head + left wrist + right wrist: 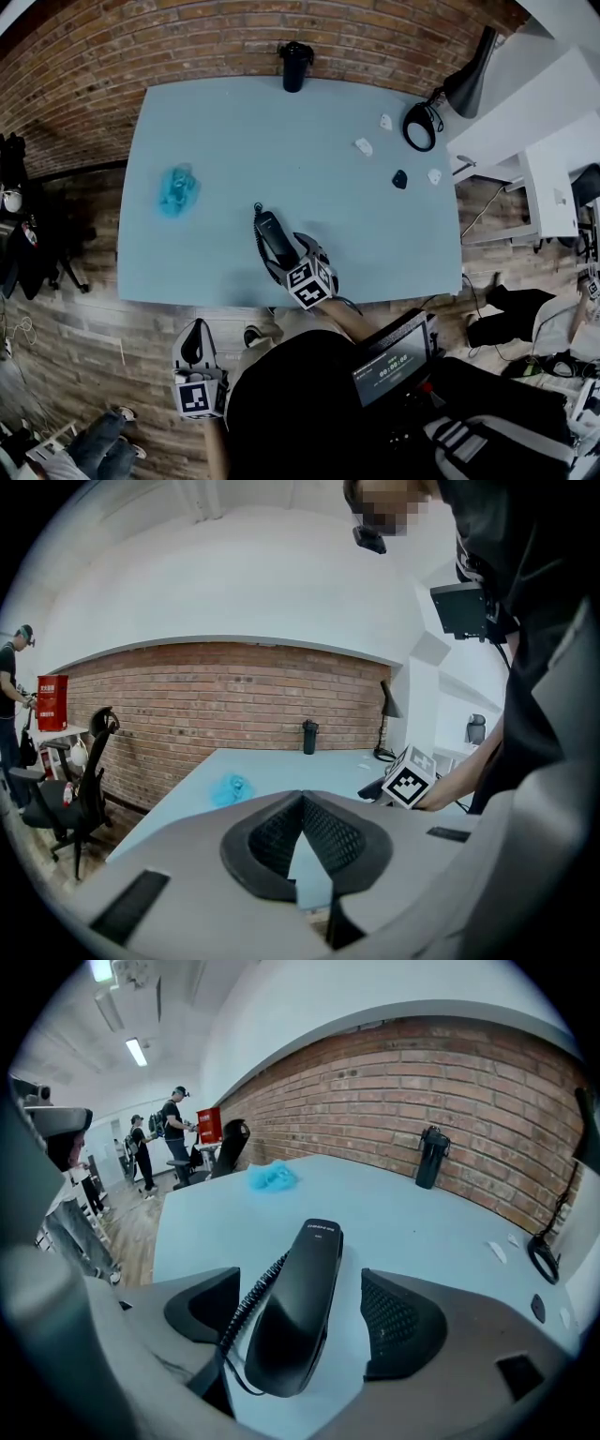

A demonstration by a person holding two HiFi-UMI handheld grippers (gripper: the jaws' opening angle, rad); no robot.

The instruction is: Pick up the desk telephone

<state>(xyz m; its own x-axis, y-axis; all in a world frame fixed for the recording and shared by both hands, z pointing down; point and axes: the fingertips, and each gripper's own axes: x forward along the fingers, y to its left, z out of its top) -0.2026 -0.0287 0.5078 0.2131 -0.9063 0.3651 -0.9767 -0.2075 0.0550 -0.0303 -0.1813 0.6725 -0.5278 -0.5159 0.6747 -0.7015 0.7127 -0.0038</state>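
Right gripper (302,1314), jaws wide open, straddles the desk telephone (309,1274) near the table's (216,141) front edge, apparently untouched. Centre the 2 pads on it before closing. Left gripper (302,834): jaws together, empty.

A pale blue table (234,122) stood against a brick wall (112,47) on a wood floor (75,347). A black bottle (294,64) stood upright at the table's far edge. A crumpled blue wad (177,190) lay toward the left. Near the right end lay three small white bits (364,146), a small black piece (400,178) and a black ring (420,125) just beside a dark lamp (469,80). A white desk (548,178) stood to the right. An office chair (70,789) and a red box (52,702) stood by the wall.
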